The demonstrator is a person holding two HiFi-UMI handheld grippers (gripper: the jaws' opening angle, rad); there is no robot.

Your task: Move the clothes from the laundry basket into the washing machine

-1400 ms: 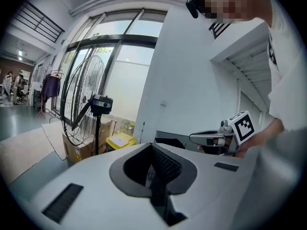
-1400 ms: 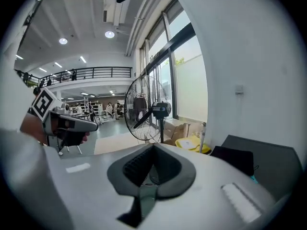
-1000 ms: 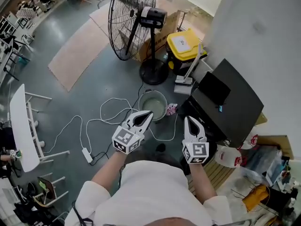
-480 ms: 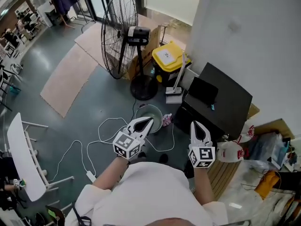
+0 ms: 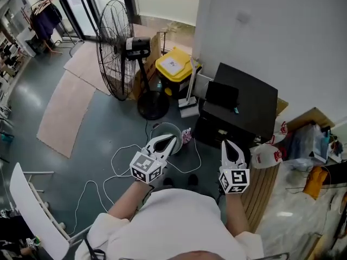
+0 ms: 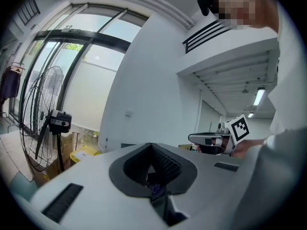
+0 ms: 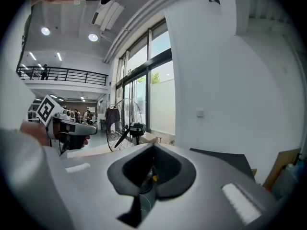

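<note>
In the head view, a round pale laundry basket (image 5: 157, 128) stands on the grey floor, partly hidden behind my left gripper (image 5: 169, 140). A small pink garment (image 5: 186, 135) lies on the floor at the basket's right rim. A black box-shaped machine (image 5: 241, 104) stands against the white wall to the right. My right gripper (image 5: 231, 145) hovers in front of that machine. Both grippers point roughly level, and both are shut and empty: the left gripper (image 6: 151, 145) and the right gripper (image 7: 153, 145) show their jaws meeting with nothing between them.
A tall pedestal fan (image 5: 116, 45) and a yellow bin (image 5: 173, 66) stand beyond the basket. White cables (image 5: 122, 161) loop over the floor. A white table (image 5: 32, 221) is at the lower left. Bags and clutter (image 5: 303, 156) fill the right side.
Both grippers have risen and tilted up, the right one also shifting right. The head view has swung, so fan, basket and black machine now sit further left and nearer the grippers.
</note>
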